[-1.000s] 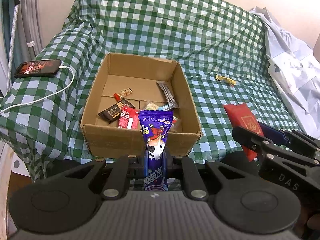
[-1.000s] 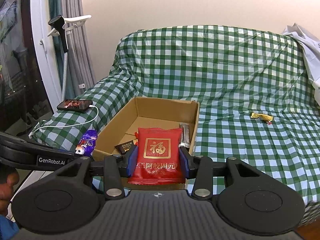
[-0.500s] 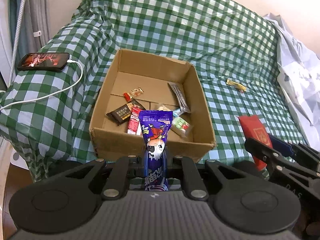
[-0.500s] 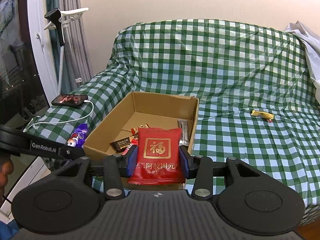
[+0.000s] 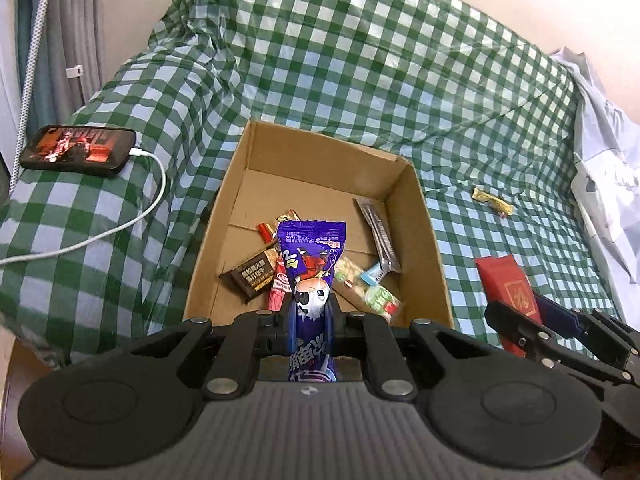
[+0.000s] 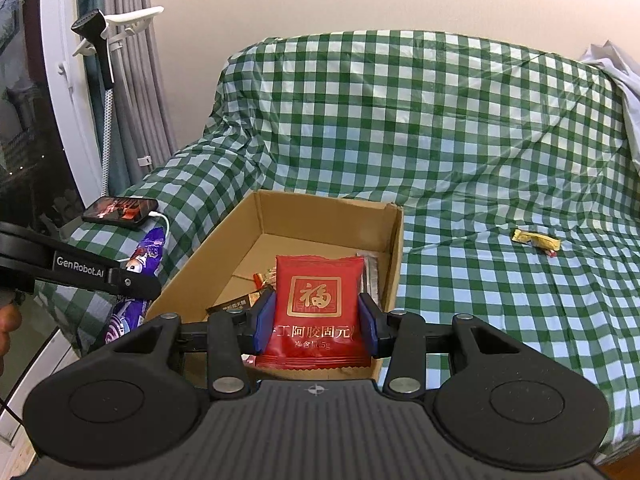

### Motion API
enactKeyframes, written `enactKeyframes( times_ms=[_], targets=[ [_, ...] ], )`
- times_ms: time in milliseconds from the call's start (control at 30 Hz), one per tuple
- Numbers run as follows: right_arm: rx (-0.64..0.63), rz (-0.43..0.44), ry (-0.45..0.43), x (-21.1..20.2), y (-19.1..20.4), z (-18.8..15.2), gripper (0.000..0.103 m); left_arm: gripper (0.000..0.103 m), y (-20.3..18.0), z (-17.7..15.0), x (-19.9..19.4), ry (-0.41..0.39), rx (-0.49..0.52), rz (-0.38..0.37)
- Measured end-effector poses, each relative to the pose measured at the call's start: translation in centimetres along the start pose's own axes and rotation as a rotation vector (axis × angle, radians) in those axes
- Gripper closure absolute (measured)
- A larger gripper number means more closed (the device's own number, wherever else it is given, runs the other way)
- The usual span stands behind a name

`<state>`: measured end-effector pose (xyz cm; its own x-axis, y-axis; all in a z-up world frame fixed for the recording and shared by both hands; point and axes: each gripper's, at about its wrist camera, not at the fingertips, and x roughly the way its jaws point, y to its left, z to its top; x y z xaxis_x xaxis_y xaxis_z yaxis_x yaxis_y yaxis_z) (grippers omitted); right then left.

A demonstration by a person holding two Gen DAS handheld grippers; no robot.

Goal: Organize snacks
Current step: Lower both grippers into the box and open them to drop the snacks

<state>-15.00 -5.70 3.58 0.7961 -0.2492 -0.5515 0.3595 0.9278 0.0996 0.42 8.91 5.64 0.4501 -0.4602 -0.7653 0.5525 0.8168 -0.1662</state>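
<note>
My left gripper (image 5: 311, 312) is shut on a tall purple snack packet (image 5: 310, 264), held upright over the near edge of an open cardboard box (image 5: 434, 256). Several snacks lie inside the box: a brown bar (image 5: 250, 276), a red stick, a silver sachet (image 5: 378, 236) and a clear bag of nuts. My right gripper (image 6: 316, 320) is shut on a red packet with a gold character (image 6: 316, 300), just before the box's near right corner (image 6: 394, 256). The left gripper and its purple packet (image 6: 138, 276) show at the left in the right wrist view. A yellow candy (image 6: 536, 240) lies on the checked cloth.
The box sits on a sofa draped in green-and-white checked cloth (image 5: 360, 80). A phone (image 5: 78, 152) on a white cable lies on the left armrest. White fabric (image 5: 608, 168) is heaped at the right end. Curtains and a white stand (image 6: 108, 48) are to the left.
Both grippers have moved closer to the box with their packets still held. The box looms larger and its contents show more fully in the left wrist view.
</note>
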Motion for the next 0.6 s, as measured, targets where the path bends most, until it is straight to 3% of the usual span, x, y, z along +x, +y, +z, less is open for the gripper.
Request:
enactKeyframes(
  times_ms=[600],
  targets=[
    [0.034,-0.008,0.136,13.1,-1.8,0.9,0.058,0.089,0.4,4.2,13.5,0.137,0.025,0.060]
  ],
)
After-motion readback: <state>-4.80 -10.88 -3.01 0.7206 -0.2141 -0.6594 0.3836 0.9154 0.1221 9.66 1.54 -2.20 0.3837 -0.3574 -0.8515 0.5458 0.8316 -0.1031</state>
